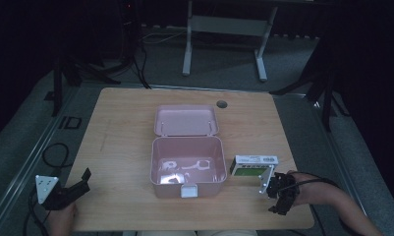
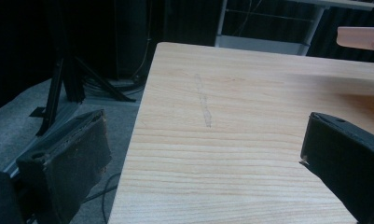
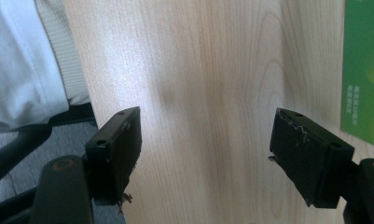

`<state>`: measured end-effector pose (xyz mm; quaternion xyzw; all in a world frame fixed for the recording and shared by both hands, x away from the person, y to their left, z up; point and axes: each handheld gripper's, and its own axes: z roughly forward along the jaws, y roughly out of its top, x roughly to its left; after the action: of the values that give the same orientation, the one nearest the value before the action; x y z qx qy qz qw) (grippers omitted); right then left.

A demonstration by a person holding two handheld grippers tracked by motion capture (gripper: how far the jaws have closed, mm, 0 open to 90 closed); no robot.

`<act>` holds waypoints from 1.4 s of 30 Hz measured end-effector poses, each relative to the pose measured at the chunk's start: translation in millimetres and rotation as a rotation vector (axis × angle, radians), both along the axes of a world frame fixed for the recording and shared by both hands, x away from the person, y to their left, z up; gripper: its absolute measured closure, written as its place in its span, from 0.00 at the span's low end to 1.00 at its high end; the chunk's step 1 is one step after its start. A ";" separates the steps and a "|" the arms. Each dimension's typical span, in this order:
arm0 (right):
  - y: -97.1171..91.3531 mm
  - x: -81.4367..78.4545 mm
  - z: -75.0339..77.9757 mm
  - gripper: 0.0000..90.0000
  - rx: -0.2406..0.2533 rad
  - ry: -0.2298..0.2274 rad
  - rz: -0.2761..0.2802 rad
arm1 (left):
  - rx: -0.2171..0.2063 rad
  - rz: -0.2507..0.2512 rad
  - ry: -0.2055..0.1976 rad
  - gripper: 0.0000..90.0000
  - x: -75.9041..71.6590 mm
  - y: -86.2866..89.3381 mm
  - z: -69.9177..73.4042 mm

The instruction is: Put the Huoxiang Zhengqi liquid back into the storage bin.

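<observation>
Cardboard is what you are dealing with: from the high view, the small green-and-white carton [image 1: 254,166] lies flat just right of the open pink plastic lidded box [image 1: 187,167], long axis across the table, probably light and crushable, so pinch its short sides gently. Left gripper view: left gripper [image 2: 203,158] spread, empty. Right gripper view: right gripper [image 3: 205,149] spread, carton's green face beside it.

An open pink plastic lunch box [image 1: 187,167] sits mid-table on the light wooden table [image 1: 121,132], its lid [image 1: 185,120] lying flat on the far side. Just right of it lies a flat green-and-white carton [image 1: 253,166]. The right gripper [image 1: 278,189] is near the carton at the near right corner; the left gripper [image 1: 67,191] is at the near left corner, well apart from the box.
</observation>
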<state>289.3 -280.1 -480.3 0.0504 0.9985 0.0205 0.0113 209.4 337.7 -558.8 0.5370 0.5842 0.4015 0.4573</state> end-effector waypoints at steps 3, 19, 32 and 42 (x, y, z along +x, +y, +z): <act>7.6 0.9 3.9 0.30 -0.029 -0.014 0.040 | -0.001 -0.001 0.001 0.02 0.1 -0.2 0.0; 42.6 2.4 25.1 0.33 -0.047 -0.011 0.159 | -0.004 -0.008 0.002 0.02 0.5 0.5 0.0; 49.6 11.9 58.8 0.36 -0.034 -0.084 0.147 | -0.002 -0.008 0.005 0.02 0.7 0.4 0.0; 45.9 34.8 87.8 0.39 -0.012 -0.115 0.100 | 0.000 -0.011 0.008 0.02 1.1 0.5 0.0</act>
<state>324.1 -234.2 -392.6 -0.0007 0.9975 0.0181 0.0678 210.5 338.2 -558.8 0.5418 0.5829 0.3970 0.4573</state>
